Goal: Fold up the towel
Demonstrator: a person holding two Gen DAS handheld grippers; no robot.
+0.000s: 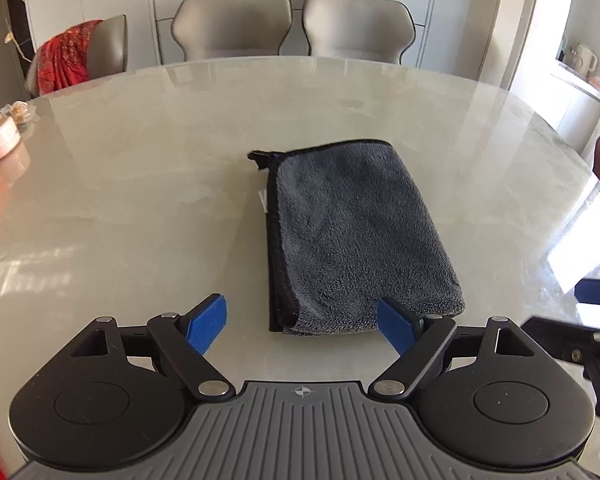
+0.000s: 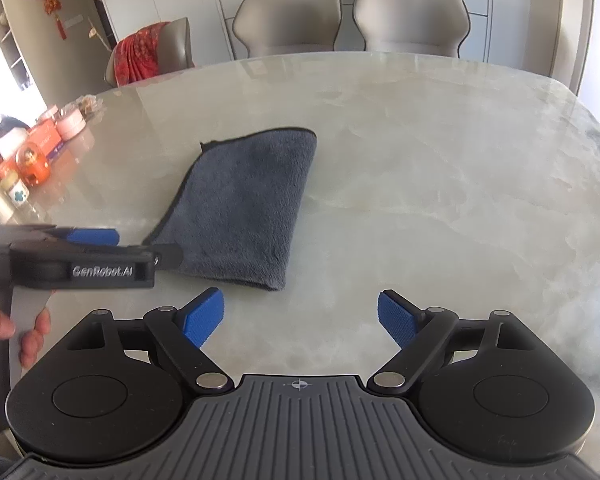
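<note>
Marble table [image 1: 140,200]: pale, glossy stone with a rounded far edge fills most of both your wrist views; window light glares off its right side.
Chairs [image 1: 232,26]: two grey padded chairs stand side by side at the far edge, and a third at the far left has a red patterned cloth [image 1: 66,58] draped over it.
Towel [image 1: 356,236]: grey plush with dark edging, it lies folded into a narrow rectangle flat on the table, near the middle. In your left view it sits ahead and slightly to the right, with its near end just beyond the right blue pad. In your right view it lies ahead and to the left.
Left gripper [image 1: 302,326]: you hold it above the table's near part, blue-padded fingers spread wide with nothing between them. Whether the right pad touches the towel's near end is unclear.
Right gripper [image 2: 300,320]: it sits to the right of the towel, fingers also spread apart and empty over bare stone.
Clutter [image 2: 40,148]: small jars and orange boxes cluster at the table's left edge.
</note>
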